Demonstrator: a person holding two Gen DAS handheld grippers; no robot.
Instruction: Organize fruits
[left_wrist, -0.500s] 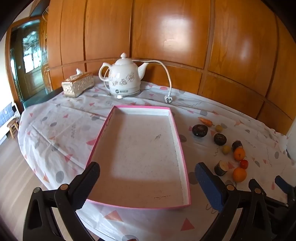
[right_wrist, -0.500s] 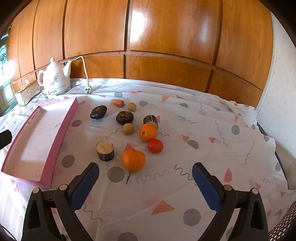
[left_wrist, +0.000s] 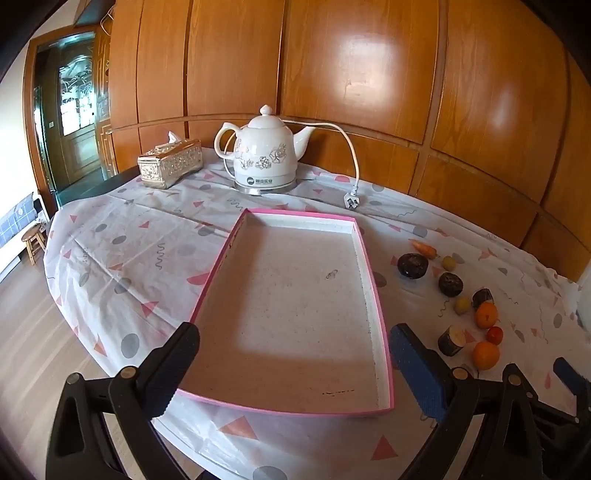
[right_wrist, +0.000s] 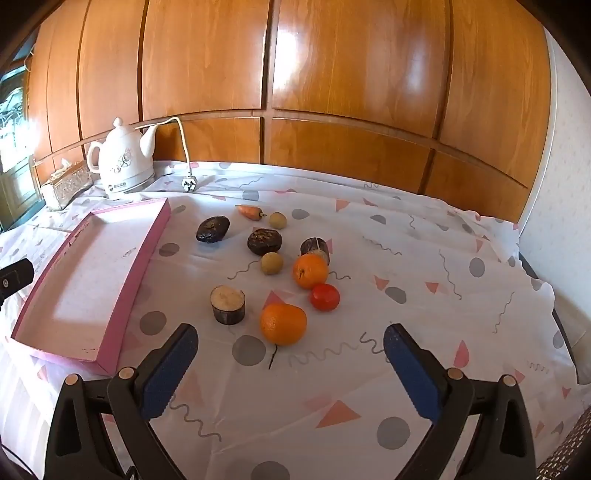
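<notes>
A: Step? Nothing picked yet. Right gripper (right_wrist: 288, 354) and left gripper (left_wrist: 291, 350) both spread wide, empty, angled down.

B: Nearest orange (right_wrist: 283, 324) sits lower centre, just beyond the right jaws; next move (my guess) is closing on it. Tray (left_wrist: 384, 343) mid-frame, bare.

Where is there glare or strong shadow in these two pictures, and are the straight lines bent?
Left wrist view: glare on the wood panels, a dark shadow inside the pink tray. Right wrist view: glare on the panels, sharp fruit. Both views: fisheye bends the panel lines and darkens the corners.
</notes>
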